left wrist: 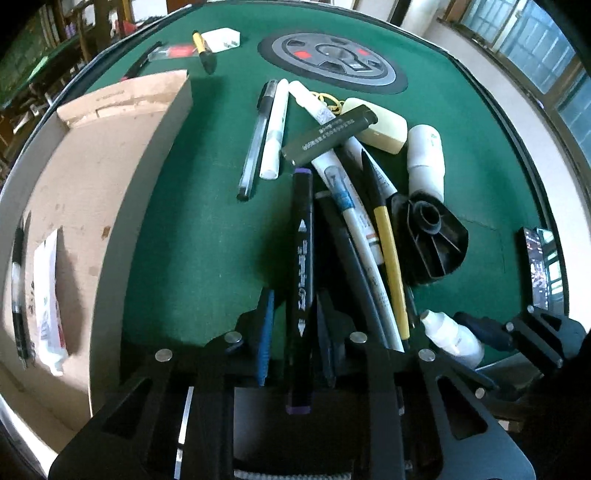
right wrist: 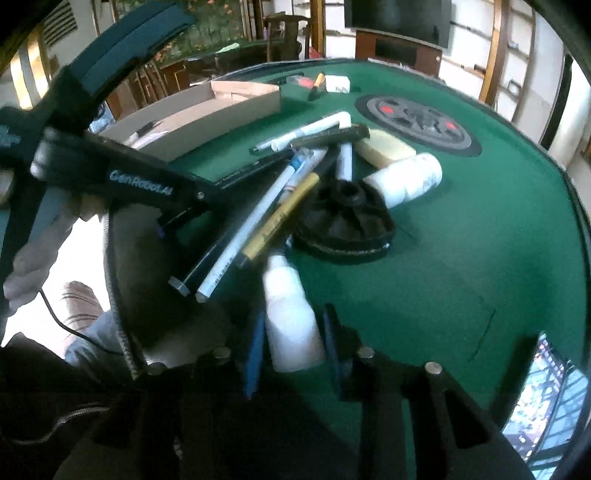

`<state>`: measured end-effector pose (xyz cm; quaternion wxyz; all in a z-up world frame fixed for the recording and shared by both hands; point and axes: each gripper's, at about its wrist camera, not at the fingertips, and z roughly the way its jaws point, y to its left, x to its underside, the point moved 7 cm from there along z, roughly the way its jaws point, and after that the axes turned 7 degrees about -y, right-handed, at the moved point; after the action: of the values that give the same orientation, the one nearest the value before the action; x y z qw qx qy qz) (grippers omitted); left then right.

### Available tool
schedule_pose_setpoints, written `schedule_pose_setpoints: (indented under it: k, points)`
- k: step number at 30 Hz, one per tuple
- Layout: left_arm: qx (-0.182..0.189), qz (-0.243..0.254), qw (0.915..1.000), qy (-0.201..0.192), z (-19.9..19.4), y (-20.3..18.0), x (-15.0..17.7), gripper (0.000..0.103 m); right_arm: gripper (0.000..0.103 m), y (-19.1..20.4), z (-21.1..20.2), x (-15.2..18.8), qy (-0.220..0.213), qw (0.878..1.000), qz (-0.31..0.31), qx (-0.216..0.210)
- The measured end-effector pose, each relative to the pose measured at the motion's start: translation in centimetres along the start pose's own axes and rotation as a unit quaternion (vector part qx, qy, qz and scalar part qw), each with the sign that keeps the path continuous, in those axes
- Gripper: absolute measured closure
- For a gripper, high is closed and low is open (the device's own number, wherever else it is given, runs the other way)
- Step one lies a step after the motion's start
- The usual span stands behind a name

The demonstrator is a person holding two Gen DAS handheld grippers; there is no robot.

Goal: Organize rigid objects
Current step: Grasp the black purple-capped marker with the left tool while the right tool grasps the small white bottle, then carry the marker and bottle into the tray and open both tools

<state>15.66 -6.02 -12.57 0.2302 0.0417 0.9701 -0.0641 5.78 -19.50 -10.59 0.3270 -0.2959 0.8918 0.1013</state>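
Left tongs (left wrist: 295,325) are pinching a slick black purple-capped marker (left wrist: 303,258) over the pile edge, near the cardboard box (left wrist: 122,122). Right tongs (right wrist: 295,347) are gripping a smooth white plastic bottle (right wrist: 291,321). Risks: round barrels rolling off the green felt bench (left wrist: 207,240); lifting likely jostling overlapped pens.

Game room or mahjong parlour. Green-felt automatic mahjong desk (left wrist: 207,229) with round central control panel (left wrist: 332,61); second green table (right wrist: 236,46) far left, wooden furniture, wall-mounted television (right wrist: 397,18) far, large windows (left wrist: 532,48) right.
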Motion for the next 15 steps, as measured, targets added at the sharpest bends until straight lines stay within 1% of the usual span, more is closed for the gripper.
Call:
schedule_pose_setpoints:
  k: [2, 3, 4, 6, 9, 11, 14, 15]
  points:
    - [-0.011, 0.021, 0.9997, -0.002, 0.3, -0.2, -0.1, 0.081, 0.077, 0.2, 0.0, 0.0, 0.001, 1.0, -0.006, 0.0]
    - [-0.02, 0.034, 0.9992, -0.007, 0.5, -0.4, -0.2, 0.086, 0.077, 0.1, 0.1, -0.1, 0.002, 1.0, -0.002, -0.002]
    - [-0.032, 0.041, 0.9986, -0.011, 0.5, -0.3, -0.3, 0.089, 0.077, -0.1, 0.0, -0.1, 0.004, 1.0, 0.004, -0.007]
    - [-0.035, 0.039, 0.9985, -0.016, 0.3, 0.0, -0.1, 0.089, 0.077, -0.2, -0.3, -0.2, 0.003, 1.0, 0.012, -0.009]
    - [-0.015, 0.019, 0.9994, -0.026, -0.7, 0.7, 0.3, 0.089, 0.077, -0.3, -1.4, -0.7, -0.005, 0.999, 0.036, -0.002]
    - [0.005, 0.003, 0.9993, -0.038, -1.9, 0.9, 0.6, 0.089, 0.077, -0.1, -1.9, -1.3, -0.011, 0.998, 0.055, 0.005]
    - [0.025, -0.021, 0.9978, -0.058, -3.9, 1.6, 1.0, 0.089, 0.077, 0.8, -2.6, -2.3, -0.03, 0.996, 0.08, 0.008]
    - [0.031, -0.032, 0.9968, -0.065, -4.6, 2.0, 1.2, 0.089, 0.077, 1.3, -2.8, -2.8, -0.039, 0.995, 0.09, 0.002]
